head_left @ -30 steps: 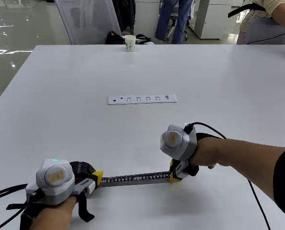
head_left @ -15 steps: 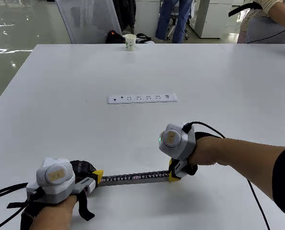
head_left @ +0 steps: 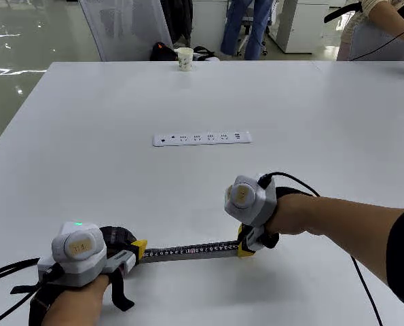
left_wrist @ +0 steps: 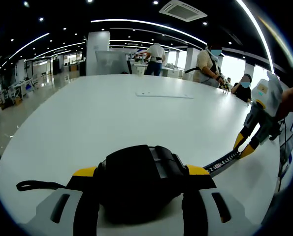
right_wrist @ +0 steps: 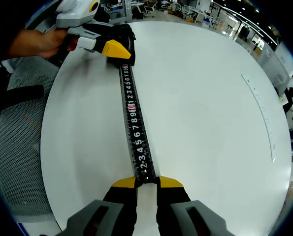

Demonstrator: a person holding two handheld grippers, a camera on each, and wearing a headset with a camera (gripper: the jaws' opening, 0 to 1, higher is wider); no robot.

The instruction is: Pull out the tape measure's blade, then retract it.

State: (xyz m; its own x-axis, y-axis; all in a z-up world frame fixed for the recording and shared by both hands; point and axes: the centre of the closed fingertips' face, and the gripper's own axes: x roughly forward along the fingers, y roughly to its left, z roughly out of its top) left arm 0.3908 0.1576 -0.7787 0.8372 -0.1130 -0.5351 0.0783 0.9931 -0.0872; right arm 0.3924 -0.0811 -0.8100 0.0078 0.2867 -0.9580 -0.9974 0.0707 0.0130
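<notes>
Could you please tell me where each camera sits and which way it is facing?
Head view: on the headset, facing forward and down at the table; both arms show, left gripper clamping the case, right gripper pinching the blade.
Left gripper view: on the left gripper, facing over the case toward the right gripper.
Right gripper view: on the right gripper, facing along the blade toward the left gripper.
Shared: both gripper views see the blade, from opposite ends.

Bright even overhead lighting, soft shadows, sharp focus, fisheye-bent edges
</notes>
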